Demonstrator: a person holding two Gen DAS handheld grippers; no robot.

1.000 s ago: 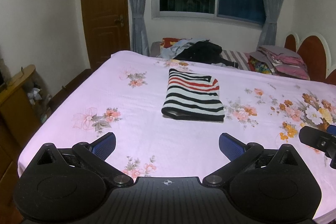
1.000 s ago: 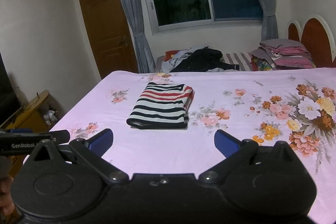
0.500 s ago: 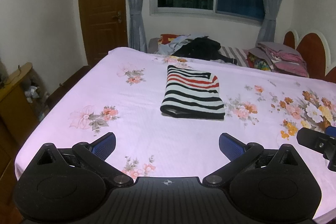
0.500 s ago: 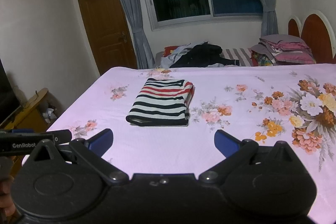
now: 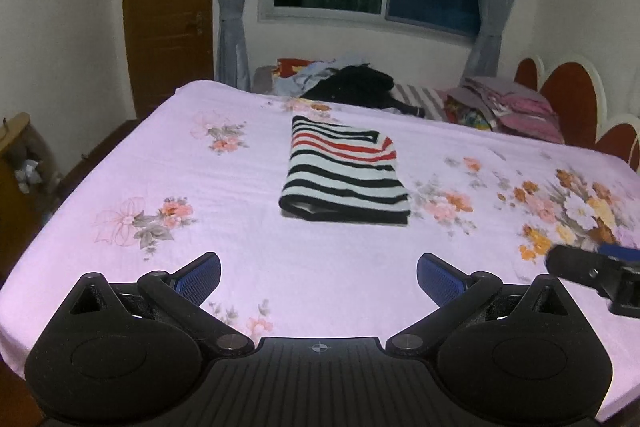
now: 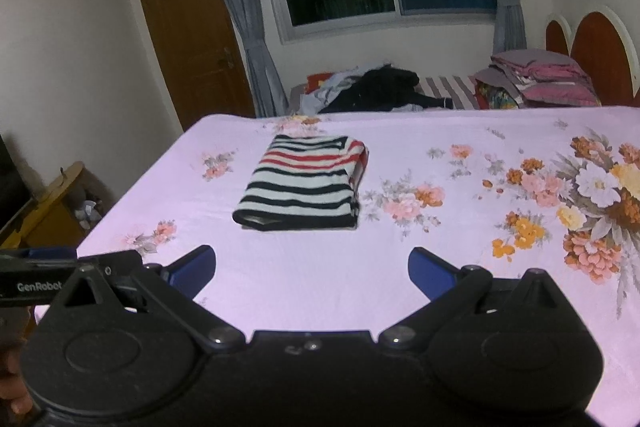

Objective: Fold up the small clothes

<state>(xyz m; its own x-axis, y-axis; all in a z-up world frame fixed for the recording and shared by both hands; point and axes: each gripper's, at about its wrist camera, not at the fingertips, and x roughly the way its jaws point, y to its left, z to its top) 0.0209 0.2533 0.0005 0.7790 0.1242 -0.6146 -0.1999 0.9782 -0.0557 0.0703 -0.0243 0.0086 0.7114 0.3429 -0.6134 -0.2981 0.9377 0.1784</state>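
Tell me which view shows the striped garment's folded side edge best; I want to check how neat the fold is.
The right wrist view: the striped garment shows its top and its right side edge, where red layers stack. The left wrist view shows the same garment mostly from above and the front; that right side is hidden there.

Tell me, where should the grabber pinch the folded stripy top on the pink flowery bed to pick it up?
Probably the near edge of the folded black, white and red striped top, coming in low from the front. That thick rolled fold faces both open grippers, left gripper and right gripper, so one pinch likely catches all layers.
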